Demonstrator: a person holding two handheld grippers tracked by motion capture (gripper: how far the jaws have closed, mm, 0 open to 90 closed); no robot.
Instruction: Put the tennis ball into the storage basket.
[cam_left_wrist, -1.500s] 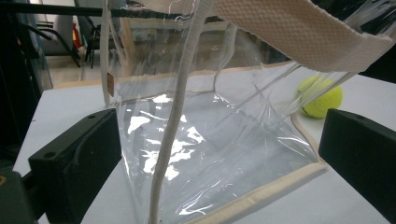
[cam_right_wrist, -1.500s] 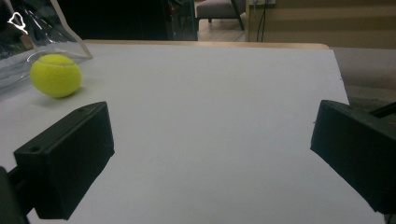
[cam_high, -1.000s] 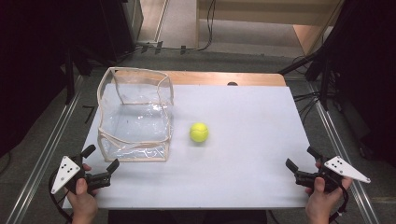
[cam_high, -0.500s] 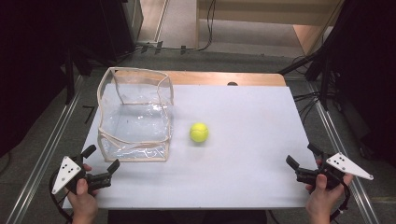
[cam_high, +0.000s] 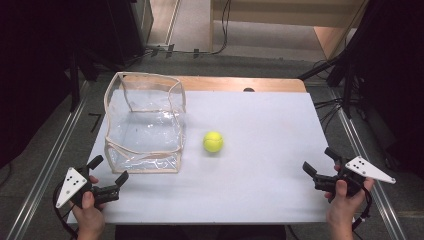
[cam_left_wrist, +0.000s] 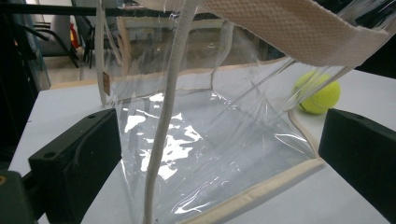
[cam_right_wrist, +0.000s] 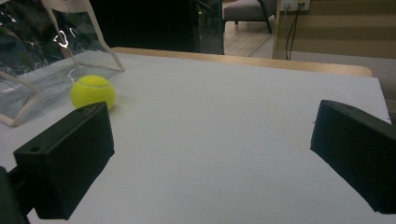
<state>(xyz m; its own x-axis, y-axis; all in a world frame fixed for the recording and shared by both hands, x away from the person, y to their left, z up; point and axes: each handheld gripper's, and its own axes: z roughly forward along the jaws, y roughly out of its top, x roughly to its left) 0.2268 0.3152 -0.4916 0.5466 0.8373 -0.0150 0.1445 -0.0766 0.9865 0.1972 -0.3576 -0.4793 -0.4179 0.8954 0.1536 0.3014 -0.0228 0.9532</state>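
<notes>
A yellow tennis ball (cam_high: 213, 142) lies near the middle of the white table (cam_high: 260, 125), just right of a clear plastic bag with beige trim (cam_high: 145, 122) that stands open-topped. My left gripper (cam_high: 109, 172) hovers at the table's front left corner, open, jaws pointing at the bag's near corner. In the left gripper view the bag (cam_left_wrist: 210, 135) sits close in front, with the ball (cam_left_wrist: 317, 92) behind it at right. My right gripper (cam_high: 318, 161) is open at the front right edge, empty. In the right gripper view the ball (cam_right_wrist: 93, 92) rests beside the bag (cam_right_wrist: 42, 56) far left.
The table's far edge is a wooden strip (cam_high: 240, 83). Metal rails (cam_high: 55, 155) run along both sides of the table, with dark floor and cables (cam_high: 335, 107) beyond. Open white surface lies between the ball and my right gripper.
My right gripper has shifted slightly toward the table's right edge. The left gripper, the ball and the bag have stayed in place.
</notes>
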